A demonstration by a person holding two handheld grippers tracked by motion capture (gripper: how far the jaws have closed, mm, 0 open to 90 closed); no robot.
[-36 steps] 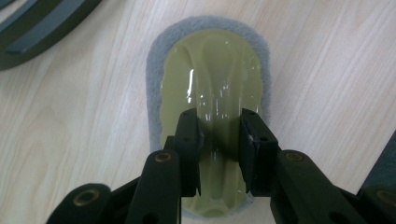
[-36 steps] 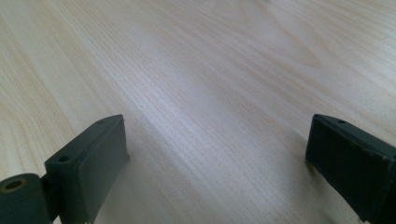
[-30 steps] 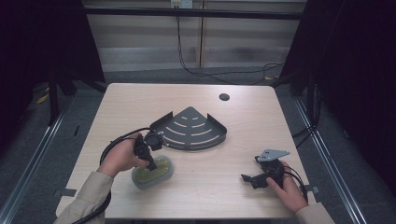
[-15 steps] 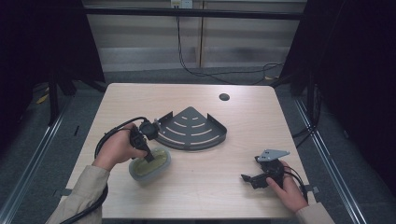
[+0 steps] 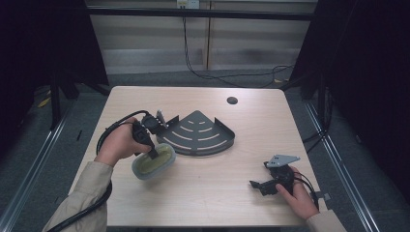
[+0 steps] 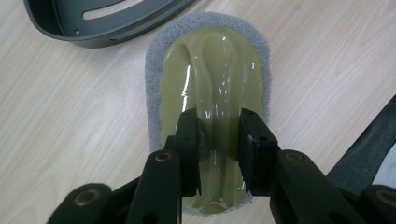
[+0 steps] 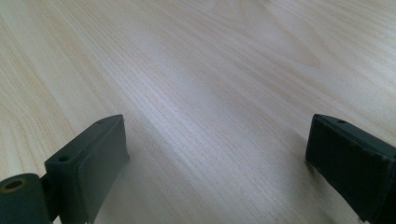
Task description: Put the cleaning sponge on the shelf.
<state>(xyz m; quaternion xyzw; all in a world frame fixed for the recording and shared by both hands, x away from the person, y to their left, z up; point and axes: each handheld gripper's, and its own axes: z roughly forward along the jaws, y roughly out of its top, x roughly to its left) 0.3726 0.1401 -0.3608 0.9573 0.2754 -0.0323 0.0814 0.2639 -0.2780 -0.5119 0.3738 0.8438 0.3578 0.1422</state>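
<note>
A scrubbing sponge [image 6: 209,93] with a glossy olive-green plastic grip and grey pad lies toward the left front of the light wooden table [image 5: 208,198], just beside a dark grey quarter-round slotted corner shelf [image 5: 200,133]. The left gripper [image 6: 218,140], held from above, pinches the grip's raised central ridge between its black jaws. Near the table's right front corner, the right gripper [image 5: 256,185] rests low over bare wood, jaws spread wide, holding nothing
</note>
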